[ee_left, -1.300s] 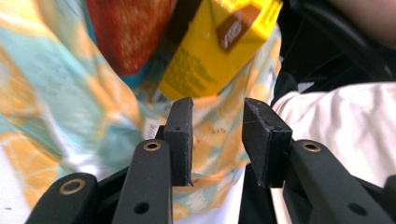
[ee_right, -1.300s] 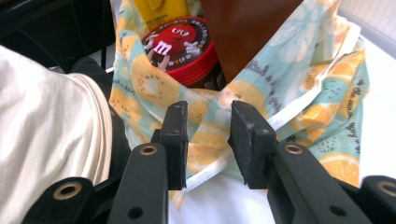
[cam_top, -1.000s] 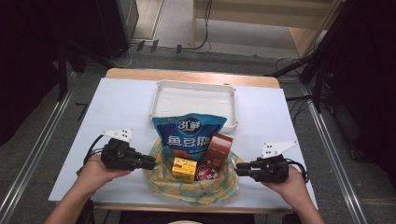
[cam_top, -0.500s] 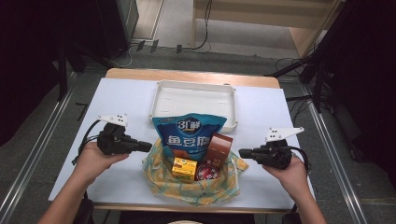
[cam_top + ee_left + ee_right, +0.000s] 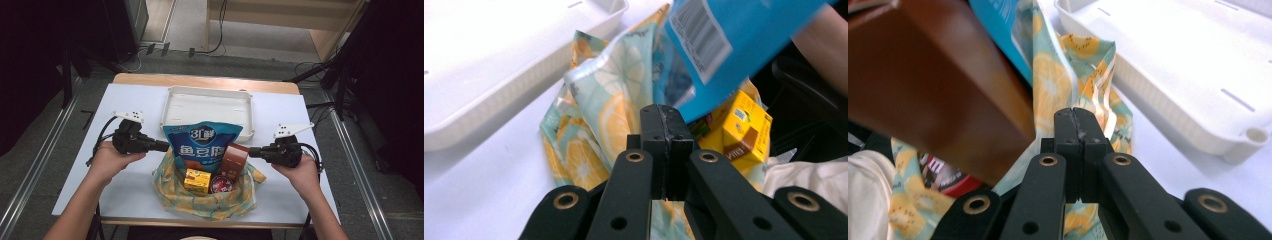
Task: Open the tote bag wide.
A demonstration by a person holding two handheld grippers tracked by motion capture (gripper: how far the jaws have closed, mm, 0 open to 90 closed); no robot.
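We find the lemon-print cloth bag (image 5: pixel 210 200) at the table's 6 o'clock edge, holding the blue pouch (image 5: pixel 202 145). The left gripper (image 5: pixel 162 146) at its 9 o'clock and right gripper (image 5: pixel 252 151) at 3 o'clock both have jaws closed, holding nothing.

Left gripper (image 5: pixel 659 117) jaws pressed together, nothing between, tips just off lemon-print turquoise cloth (image 5: pixel 609 105). Blue snack bag (image 5: pixel 729 45) above, yellow carton (image 5: pixel 744 130) right, white plastic tray (image 5: pixel 499 65) upper left on white desk (image 5: pixel 479 200).
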